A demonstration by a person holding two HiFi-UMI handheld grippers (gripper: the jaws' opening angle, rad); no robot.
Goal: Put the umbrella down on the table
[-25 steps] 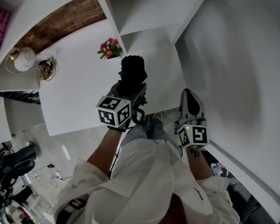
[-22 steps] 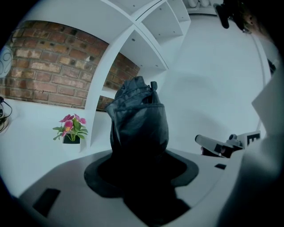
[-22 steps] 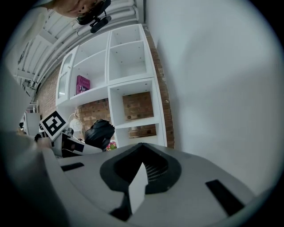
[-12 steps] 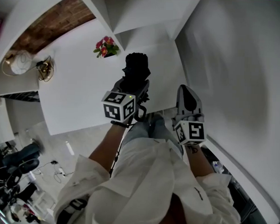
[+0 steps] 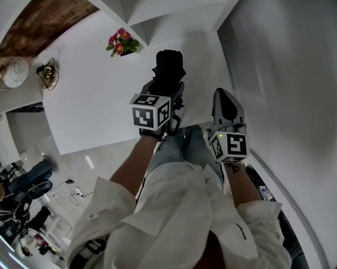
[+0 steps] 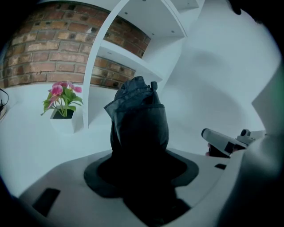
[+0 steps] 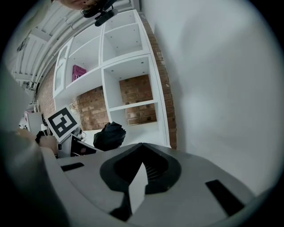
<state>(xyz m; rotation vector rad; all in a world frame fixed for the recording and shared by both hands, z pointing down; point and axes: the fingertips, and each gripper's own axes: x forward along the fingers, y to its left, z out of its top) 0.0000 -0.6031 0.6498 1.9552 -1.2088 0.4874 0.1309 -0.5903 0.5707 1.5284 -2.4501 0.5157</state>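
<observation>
Nearest is the person's white shirt (image 5: 176, 225), with both bare forearms reaching out from it. The right gripper (image 5: 223, 97) is at the end of the right forearm. Its jaws are pressed together tip to tip with nothing between them, and it hangs beside the pale wall (image 5: 292, 80).

The left gripper (image 5: 165, 95) carries its marker cube (image 5: 151, 111) at the back and is clamped on the umbrella (image 5: 168, 68). Its jaws stand fairly wide because the bundle between them is thick.

The umbrella is black, folded short and compact. It is a stubby roll rather than a long stick. Its cloth is bunched and creased, and loose pleats and a small tab stick up at the far end. In the left gripper view it fills the gap between the jaws and rises out of them, slightly tilted. From the right gripper view it shows as a dark, crumpled lump just past the cube.

The umbrella is held over the white table (image 5: 92, 101), near the table's front edge. Whether its tip touches the tabletop cannot be told.

Farther back on the table, off to the left of the umbrella and well apart from it, stands a small white pot of pink flowers (image 6: 62, 99). Behind that are white shelves (image 6: 133, 57) against a brick wall (image 6: 44, 48).
</observation>
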